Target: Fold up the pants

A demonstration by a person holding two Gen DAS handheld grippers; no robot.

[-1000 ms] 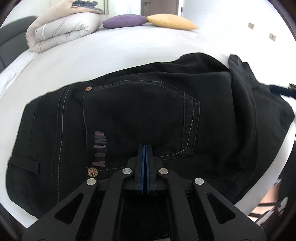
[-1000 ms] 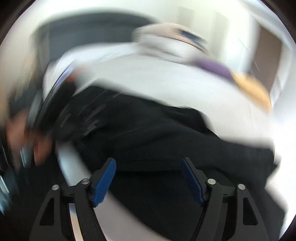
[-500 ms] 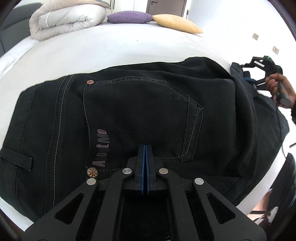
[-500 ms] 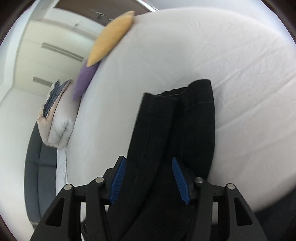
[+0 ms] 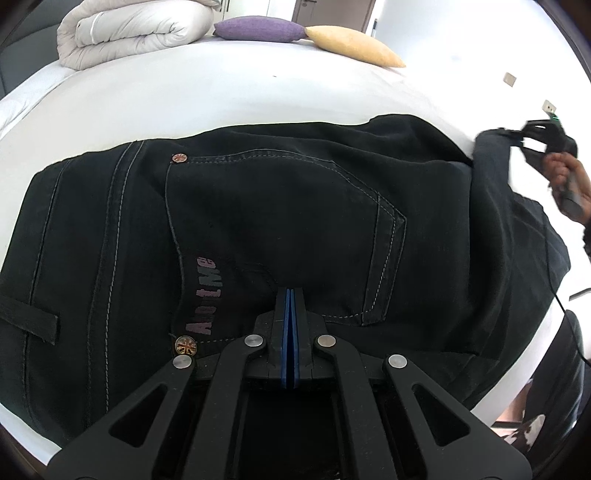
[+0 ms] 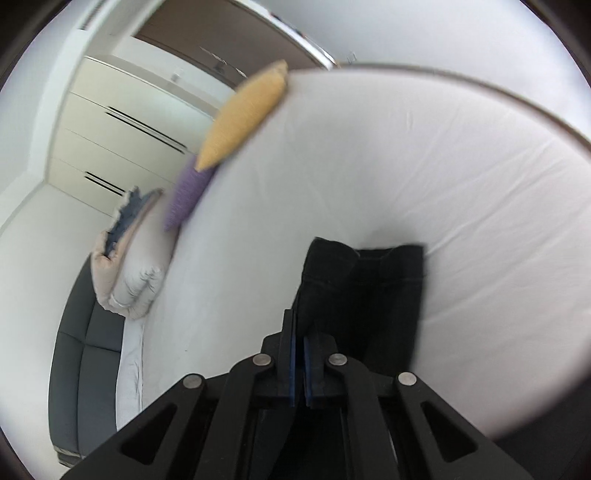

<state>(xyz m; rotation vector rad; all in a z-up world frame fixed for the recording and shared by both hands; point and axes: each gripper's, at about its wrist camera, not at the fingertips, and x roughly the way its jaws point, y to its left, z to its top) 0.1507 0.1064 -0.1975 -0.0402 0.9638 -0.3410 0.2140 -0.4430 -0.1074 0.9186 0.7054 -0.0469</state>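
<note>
On the white bed [image 5: 229,96], black pants [image 5: 280,221] lie spread flat, seat side up, back pocket [image 5: 288,229] and pinkish lettering [image 5: 205,295] facing the left wrist camera, waistband end toward left of that view, belt loop [image 5: 27,315] at far left edge. Left gripper [image 5: 289,295] sits low over the fabric just below the pocket, blue pads pressed flat together with no gap; tips touch or nearly touch the cloth, can't tell if any denim is pinched between them. Two rivets visible: one at pocket's top corner [image 5: 179,158], one beside the gripper linkage [image 5: 186,345]. At right edge of left view, a hand [image 5: 567,181] holds the right gripper, which has the leg end of the pants lifted off the sheet. Right wrist view confirms: right gripper [image 6: 299,332] jaws drawn in to a thin slit, clamped on the edge of the dark leg fabric, both leg hems [image 6: 369,258] hanging forward past the tips, slightly blurred. Folded duvet [image 5: 136,31], purple cushion [image 5: 260,29] and yellow cushion [image 5: 354,46] line the far side of the bed, well apart from the pants. Grey sofa [image 6: 88,369] beside the bed and pale wardrobe doors [image 6: 125,136] show in right view
</note>
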